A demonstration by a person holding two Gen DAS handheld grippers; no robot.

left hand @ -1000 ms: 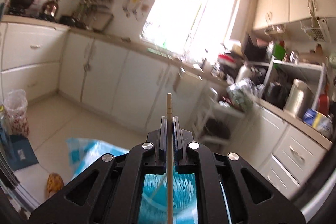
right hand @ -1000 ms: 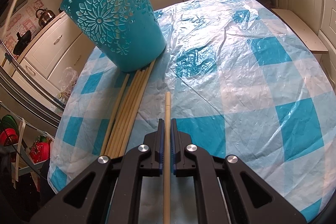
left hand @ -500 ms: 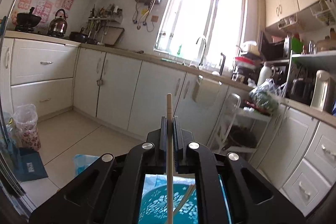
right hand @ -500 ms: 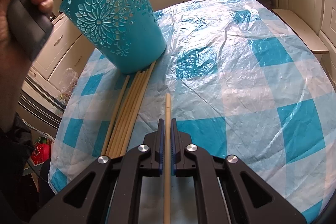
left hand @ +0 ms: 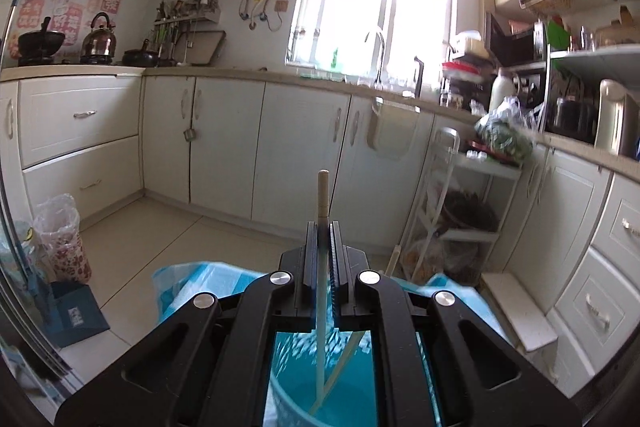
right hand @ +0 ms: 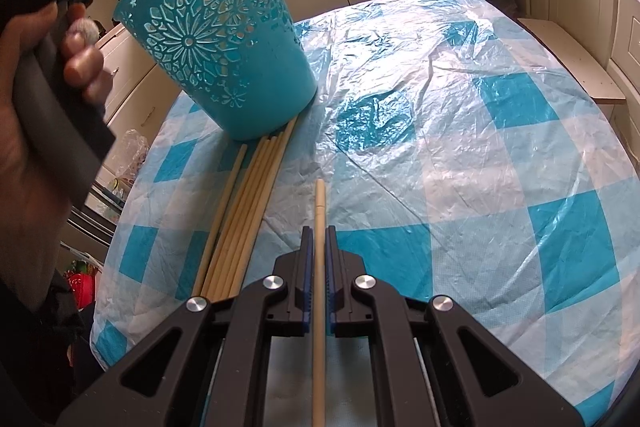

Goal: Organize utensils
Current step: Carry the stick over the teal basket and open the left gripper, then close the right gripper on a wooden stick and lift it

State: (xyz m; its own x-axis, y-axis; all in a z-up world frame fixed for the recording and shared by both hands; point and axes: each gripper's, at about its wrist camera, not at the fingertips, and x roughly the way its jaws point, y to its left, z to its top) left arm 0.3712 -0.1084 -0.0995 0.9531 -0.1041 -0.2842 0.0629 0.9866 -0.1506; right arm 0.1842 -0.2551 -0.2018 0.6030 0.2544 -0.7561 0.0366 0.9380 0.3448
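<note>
1. The left gripper [left hand: 321, 227] clenched a wooden chopstick [left hand: 322, 199] above the teal basket [left hand: 288, 399].
2. The right gripper [right hand: 319, 233] grasped another chopstick [right hand: 319, 203] over the checked tablecloth [right hand: 460, 147].
3. Loose chopsticks [right hand: 244, 219] lay touching the basket's base.
4. Red wall stickers [left hand: 68, 7] bore unreadable characters.

Black hand-held gripper [right hand: 319, 239], silver screws, blue pads; dark sleeve [right hand: 36, 359]

The bin [left hand: 320, 387] shows only through the left gripper [left hand: 322, 243] frame, its rim cut off below; the hand [right hand: 36, 99] runs off the left edge, and the sticks' [right hand: 240, 219] near ends hide behind the right gripper [right hand: 319, 247]
</note>
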